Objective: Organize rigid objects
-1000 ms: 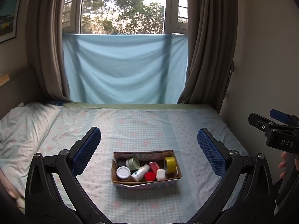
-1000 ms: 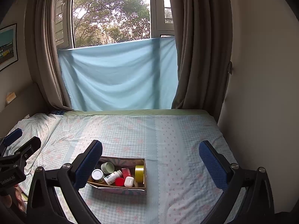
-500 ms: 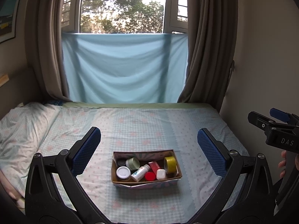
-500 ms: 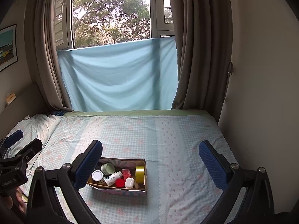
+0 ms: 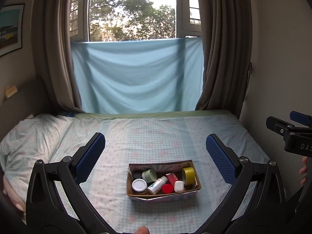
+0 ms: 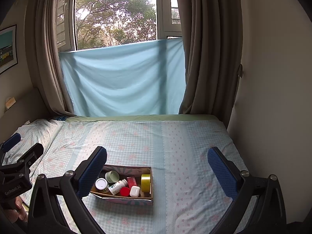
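Sitting on the bed (image 5: 148, 136), a shallow cardboard box (image 5: 163, 192) holds all the small rigid things in view; none lies loose on the sheet. That fits either a finished gathering or a box waiting to be sorted out.

Inside, a white-lidded jar (image 5: 139, 185) stands at the box's 8 o'clock corner and a pale green jar (image 5: 149, 175) lies at 11. A white bottle (image 5: 157, 182) lies tilted across the middle, with a red cap (image 5: 167, 188) and a small white case (image 5: 178, 186) toward 5 o'clock. A red carton (image 5: 172, 177) sits behind them, and a yellow tape roll (image 5: 188, 173) stands on edge at 2 o'clock.

These are all light, hard pieces, I judge. The jars and bottle are smooth and round, apt to slip or roll, so take them across the body, not the lid. The tape roll offers flat faces to pinch, while the case is glossy and rounded. The box itself looks thin-walled and likely to buckle under a one-sided grip.

The left gripper (image 5: 156, 154) hangs with its fingers spread wide and empty, the box lying ahead at 6 o'clock, well apart from them. The right gripper (image 6: 157, 167) is likewise spread and empty, the box toward 7 o'clock, partly behind its left finger.
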Demonstrator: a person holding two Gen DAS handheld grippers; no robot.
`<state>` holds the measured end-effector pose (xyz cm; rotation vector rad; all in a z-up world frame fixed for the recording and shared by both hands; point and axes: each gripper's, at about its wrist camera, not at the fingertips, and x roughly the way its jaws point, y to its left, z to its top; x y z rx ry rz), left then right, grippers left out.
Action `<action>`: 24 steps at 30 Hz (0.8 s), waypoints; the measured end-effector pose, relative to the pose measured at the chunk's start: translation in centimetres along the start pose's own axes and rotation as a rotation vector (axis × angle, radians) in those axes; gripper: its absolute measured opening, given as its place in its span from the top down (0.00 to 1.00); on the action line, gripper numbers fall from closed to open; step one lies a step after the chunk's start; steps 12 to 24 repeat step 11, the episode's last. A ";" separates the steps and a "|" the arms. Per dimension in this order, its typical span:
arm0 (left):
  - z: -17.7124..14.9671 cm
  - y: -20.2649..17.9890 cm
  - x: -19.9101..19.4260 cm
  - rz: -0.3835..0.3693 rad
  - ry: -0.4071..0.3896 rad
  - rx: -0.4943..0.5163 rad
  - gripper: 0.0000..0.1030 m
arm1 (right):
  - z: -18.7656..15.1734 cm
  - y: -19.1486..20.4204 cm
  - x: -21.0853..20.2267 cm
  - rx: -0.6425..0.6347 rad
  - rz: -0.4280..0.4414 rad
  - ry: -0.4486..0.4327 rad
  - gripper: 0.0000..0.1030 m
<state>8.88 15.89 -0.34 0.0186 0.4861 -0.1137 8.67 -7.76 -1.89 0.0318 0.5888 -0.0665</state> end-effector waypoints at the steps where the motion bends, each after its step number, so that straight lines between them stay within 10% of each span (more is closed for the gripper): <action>1: 0.0 0.2 0.0 -0.008 -0.003 -0.012 0.00 | 0.0 0.0 0.0 0.000 0.000 0.000 0.00; 24: 0.1 1.4 0.1 -0.016 -0.036 -0.051 0.00 | 0.5 0.3 1.0 0.005 -0.008 0.007 0.00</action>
